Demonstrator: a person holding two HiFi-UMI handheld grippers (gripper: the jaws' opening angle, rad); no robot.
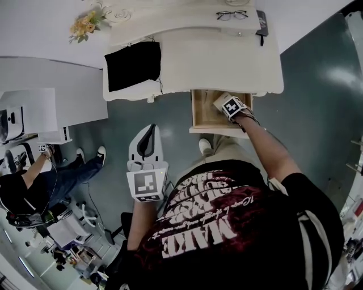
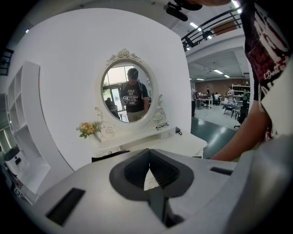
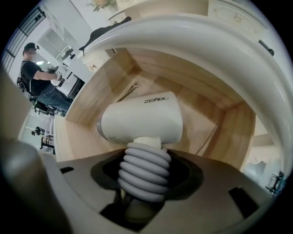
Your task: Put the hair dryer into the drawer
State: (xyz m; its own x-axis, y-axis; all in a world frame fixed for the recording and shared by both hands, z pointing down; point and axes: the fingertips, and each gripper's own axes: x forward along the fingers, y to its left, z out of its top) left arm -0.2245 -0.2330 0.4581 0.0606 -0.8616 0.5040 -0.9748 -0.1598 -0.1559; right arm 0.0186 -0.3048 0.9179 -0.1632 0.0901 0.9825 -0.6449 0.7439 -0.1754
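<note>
A white hair dryer [image 3: 142, 121] with a grey ribbed handle hangs inside the open wooden drawer [image 3: 87, 119], its barrel lying crosswise just above the drawer floor. My right gripper [image 3: 144, 180] is shut on that handle and points steeply down. In the head view the right gripper [image 1: 229, 107] reaches into the drawer [image 1: 218, 131] under the white vanity table, with the hair dryer [image 1: 221, 100] showing at its tip. My left gripper [image 1: 146, 141] hovers over the floor left of the drawer, shut and holding nothing; its jaws [image 2: 149, 167] meet at the tips.
The vanity table [image 1: 227, 62] carries glasses [image 1: 231, 15], a dark flat object [image 1: 261, 22], a black mat [image 1: 133, 65] and flowers [image 1: 85, 24]. An oval mirror [image 2: 128, 91] stands behind. A thin cord [image 3: 128, 91] lies in the drawer. A seated person [image 1: 34, 181] is far left.
</note>
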